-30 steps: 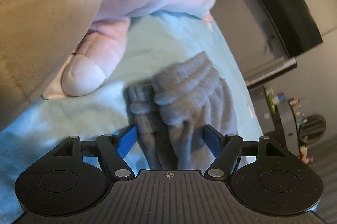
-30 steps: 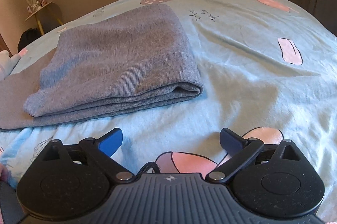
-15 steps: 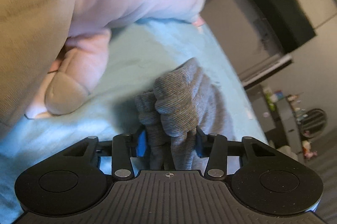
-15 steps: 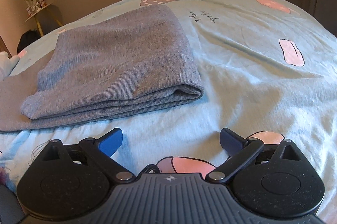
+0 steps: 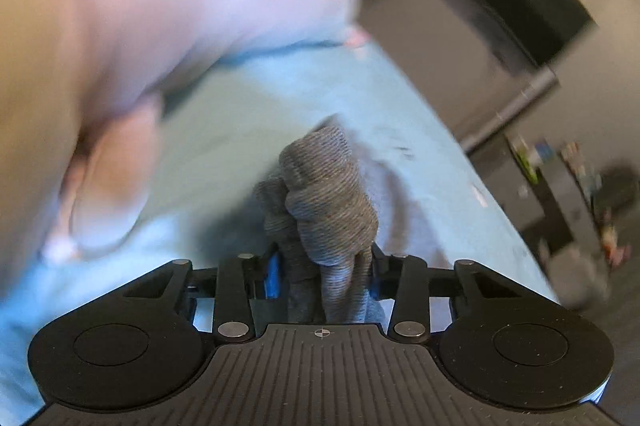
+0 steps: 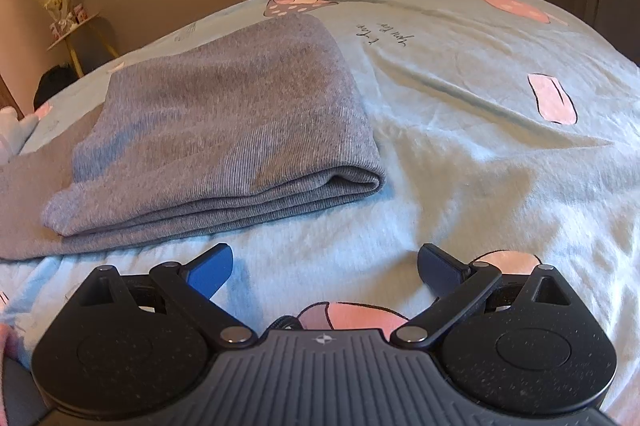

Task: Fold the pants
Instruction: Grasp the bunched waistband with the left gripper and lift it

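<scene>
Left wrist view: your left gripper [image 5: 322, 268] is closed tight on a bunched wad of the grey pants [image 5: 328, 201], cloth bulging up between the jaws. The frame is blurred; a large pale, soft shape [image 5: 180, 25] fills the upper left and I cannot tell what it is.

Right wrist view: your right gripper [image 6: 324, 266] stands wide apart, holding nothing, low over the blue sheet [image 6: 480, 153], near the front edge of the pants.

Item, pants: partly folded. A doubled stack lies on the sheet with the rounded fold on the right, and 1 flat layer runs out to the left beneath it.

Step in hand, as I judge it: carrying the gripped end over onto the stack.

Handling notes:
- Keep the left grip firm; a bunched knit can slip out layer by layer.
- Lift just enough to clear the sheet, then travel straight along the length of the pants so the edges line up.
- Use your right gripper to pin the stack, or it may drag.
- Lay the end down flat before letting go.
</scene>
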A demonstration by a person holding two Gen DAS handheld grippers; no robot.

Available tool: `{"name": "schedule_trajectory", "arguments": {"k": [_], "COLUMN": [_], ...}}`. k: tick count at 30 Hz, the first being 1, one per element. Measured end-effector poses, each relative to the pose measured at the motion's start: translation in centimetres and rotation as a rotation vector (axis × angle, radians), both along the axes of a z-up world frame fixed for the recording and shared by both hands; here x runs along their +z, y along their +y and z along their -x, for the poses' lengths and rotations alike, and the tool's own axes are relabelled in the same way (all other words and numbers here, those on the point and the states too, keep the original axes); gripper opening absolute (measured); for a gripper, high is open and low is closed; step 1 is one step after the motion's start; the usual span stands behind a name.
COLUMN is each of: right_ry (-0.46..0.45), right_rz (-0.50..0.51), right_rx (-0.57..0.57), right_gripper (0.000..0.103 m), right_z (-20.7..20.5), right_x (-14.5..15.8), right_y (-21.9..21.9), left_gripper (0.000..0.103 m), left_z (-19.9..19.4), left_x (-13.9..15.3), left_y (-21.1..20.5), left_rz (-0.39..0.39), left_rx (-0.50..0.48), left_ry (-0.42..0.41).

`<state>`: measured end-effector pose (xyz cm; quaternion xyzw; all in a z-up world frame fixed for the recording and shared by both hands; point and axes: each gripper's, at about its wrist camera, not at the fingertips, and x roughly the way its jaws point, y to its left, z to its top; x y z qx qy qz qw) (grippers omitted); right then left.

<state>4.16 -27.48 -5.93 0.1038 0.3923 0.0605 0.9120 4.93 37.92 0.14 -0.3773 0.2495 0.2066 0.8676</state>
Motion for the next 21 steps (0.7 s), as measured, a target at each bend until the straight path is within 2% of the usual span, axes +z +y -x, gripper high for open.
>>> {"name": "schedule_trajectory", "arguments": {"k": [2, 6, 10, 12, 13, 14, 15, 16, 19, 21], "right_ry": [-0.002, -0.009, -0.027, -0.038, -0.043, -0.048, -0.052, -0.056, -0.065, -0.073], "right_rz": [-0.017, -0.045, -0.095, -0.122, -0.133, -0.146, -0.155, -0.165, -0.191, -0.206], "right_rx": [-0.006, -0.015, -0.046, -0.066, -0.074, -0.081, -0.087, -0.093, -0.102, -0.104], "right_gripper": [0.099, 0.099, 0.099, 0.099, 0.099, 0.099, 0.099, 0.099, 0.099, 0.099], "right_z": [0.0, 0.1, 0.5, 0.6, 0.7, 0.8, 0.9, 1.0, 1.2, 1.4], "right_x": [0.1, 0.3, 0.7, 1.0, 1.1, 1.1, 1.2, 1.3, 1.5, 1.8], "right_y": [-0.2, -0.6, -1.5, -2.1, -2.4, -2.7, -2.9, -3.1, -3.8, -4.1], "left_gripper": [0.040, 0.040, 0.041, 0.043, 0.048, 0.062, 0.069, 0.081, 0.084, 0.084], "left_z": [-0.6, -2.8, -4.8, -5.8, -6.2, -6.6, -6.8, -6.9, -6.5, -5.9], "left_x": [3.0, 9.2, 12.4, 12.3, 11.8, 11.0, 10.0, 8.7, 5.7, 4.7], "left_y": [-2.2, -9.9, -19.5, -24.2, -26.3, -28.3, -30.4, -32.7, -37.4, -38.1], "left_rz": [-0.138, -0.414, -0.592, -0.602, -0.593, -0.579, -0.565, -0.563, -0.594, -0.583], "left_rx": [-0.071, -0.254, -0.497, -0.621, -0.669, -0.715, -0.760, -0.802, -0.869, -0.868], "left_ry": [-0.010, -0.065, -0.121, -0.128, -0.125, -0.120, -0.119, -0.104, -0.038, 0.024]}}
